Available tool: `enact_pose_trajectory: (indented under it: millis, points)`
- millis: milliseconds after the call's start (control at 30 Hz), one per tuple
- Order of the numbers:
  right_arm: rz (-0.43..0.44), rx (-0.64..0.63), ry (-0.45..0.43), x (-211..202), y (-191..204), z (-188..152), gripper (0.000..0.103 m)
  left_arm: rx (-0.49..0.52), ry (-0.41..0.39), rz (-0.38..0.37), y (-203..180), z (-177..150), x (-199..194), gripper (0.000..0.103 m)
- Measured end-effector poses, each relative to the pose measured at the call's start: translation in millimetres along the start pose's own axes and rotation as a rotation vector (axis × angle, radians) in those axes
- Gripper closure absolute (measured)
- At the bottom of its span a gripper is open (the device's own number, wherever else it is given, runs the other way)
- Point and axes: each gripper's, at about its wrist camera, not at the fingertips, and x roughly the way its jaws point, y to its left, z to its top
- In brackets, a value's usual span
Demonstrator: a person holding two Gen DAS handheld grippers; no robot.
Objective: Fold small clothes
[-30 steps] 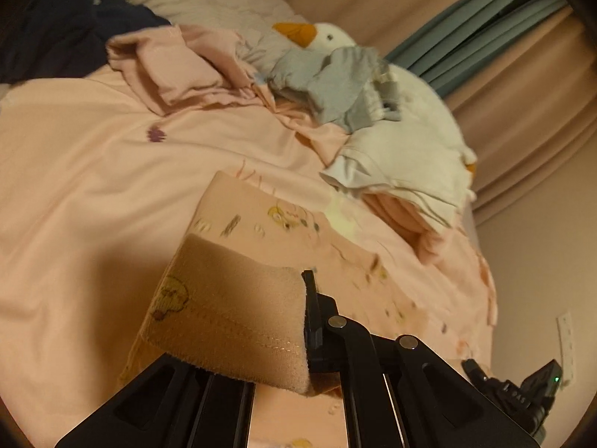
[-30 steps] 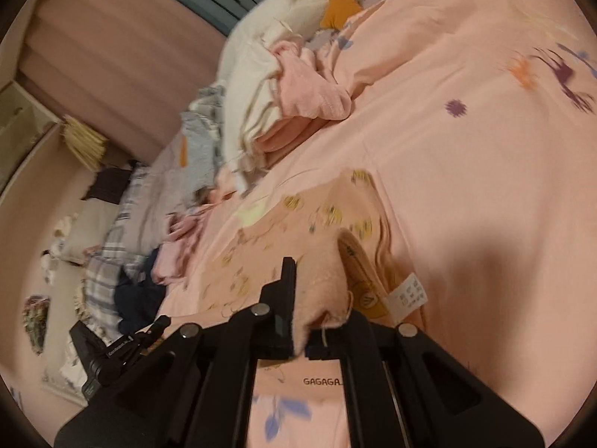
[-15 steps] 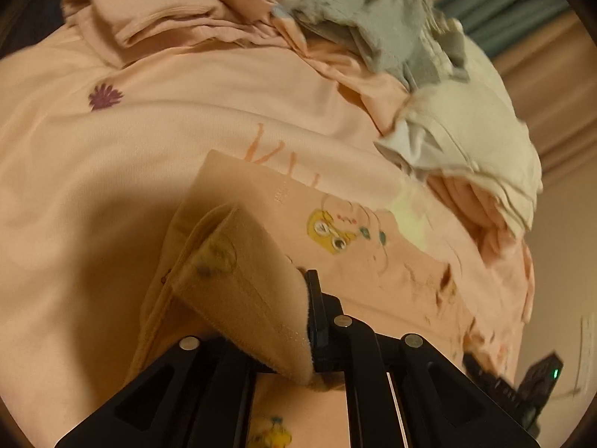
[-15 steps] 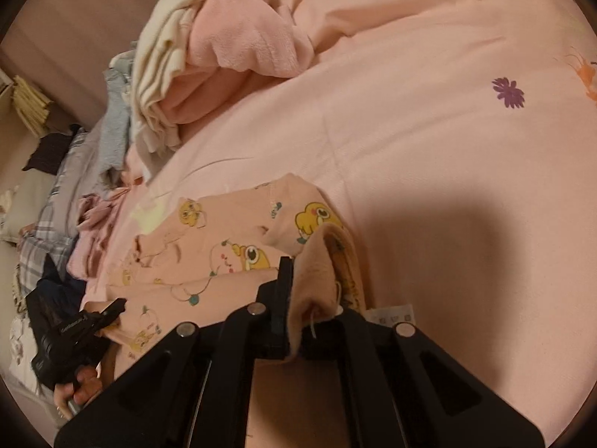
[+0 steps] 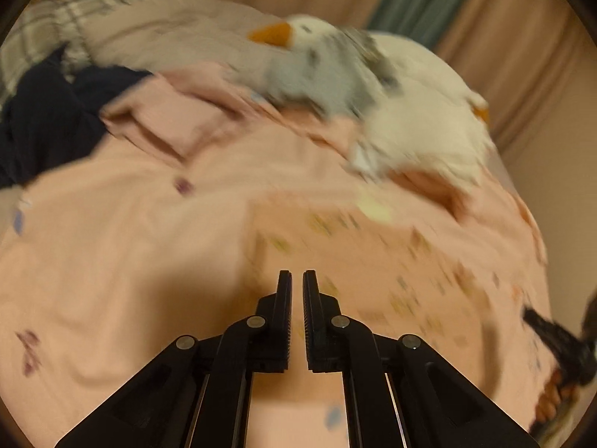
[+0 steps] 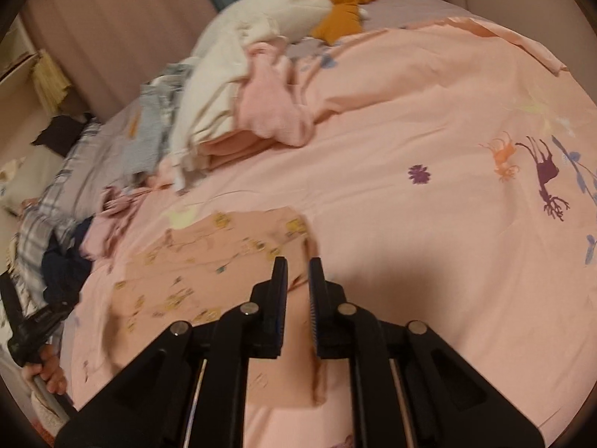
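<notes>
The small pink garment with yellow cartoon prints (image 5: 377,261) (image 6: 209,261) lies folded over on the pink bed sheet (image 6: 429,246), released. My left gripper (image 5: 297,272) hovers above its left part, jaws a narrow gap apart and closing, nothing between them. My right gripper (image 6: 297,259) hovers over the garment's right edge, jaws slightly apart and opening, also empty. Each gripper shows at the edge of the other's view, as the right gripper (image 5: 552,339) and the left gripper (image 6: 33,324), held by a hand (image 6: 44,373). The left wrist view is motion-blurred.
A pile of unfolded clothes lies beyond the garment: white cloth (image 6: 216,86), a pink piece (image 6: 276,115), grey ones (image 5: 321,78). A white plush goose (image 5: 298,33), a navy garment (image 5: 44,119) and a plaid pillow (image 6: 41,224) lie at the head end. Curtains hang behind.
Both grippers let go of the garment's folded edge, which now lies flat on the bed. Both have lifted and pulled back from it, with the wrists rolled.
</notes>
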Motion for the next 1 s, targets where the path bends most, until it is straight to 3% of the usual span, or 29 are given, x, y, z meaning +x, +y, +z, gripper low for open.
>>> enact_pose_trajectory:
  millis: [133, 200, 267, 500, 633, 733, 800, 867, 1000]
  points:
    - [0.005, -0.036, 0.072, 29, 17, -30, 0.098, 0.069, 0.071, 0.052, -16, -34, 41, 0.102]
    - [0.030, -0.012, 0.102, 50, 21, -43, 0.099, 0.062, 0.152, 0.044, -17, -41, 69, 0.103]
    - [0.065, 0.005, 0.141, 74, 26, -48, 0.099, 0.043, 0.178, 0.056, -20, -38, 87, 0.103]
    - [0.031, 0.013, 0.170, 125, 38, -12, 0.100, 0.020, 0.135, 0.069, -30, 13, 118, 0.103]
    - [0.020, 0.020, 0.129, 144, 38, 23, 0.100, -0.086, 0.072, 0.051, -24, 53, 137, 0.103]
    - [0.001, 0.040, 0.119, 154, 36, 43, 0.100, -0.129, 0.007, 0.123, -19, 77, 145, 0.103]
    - [-0.004, 0.063, 0.111, 153, 32, 48, 0.100, -0.128, -0.026, 0.150, -17, 87, 141, 0.103]
    - [0.038, 0.081, 0.099, 144, 27, 46, 0.098, -0.109, -0.053, 0.129, -14, 89, 126, 0.103]
    - [0.104, 0.105, 0.094, 108, 12, 27, 0.097, -0.030, -0.068, 0.086, -3, 67, 82, 0.103]
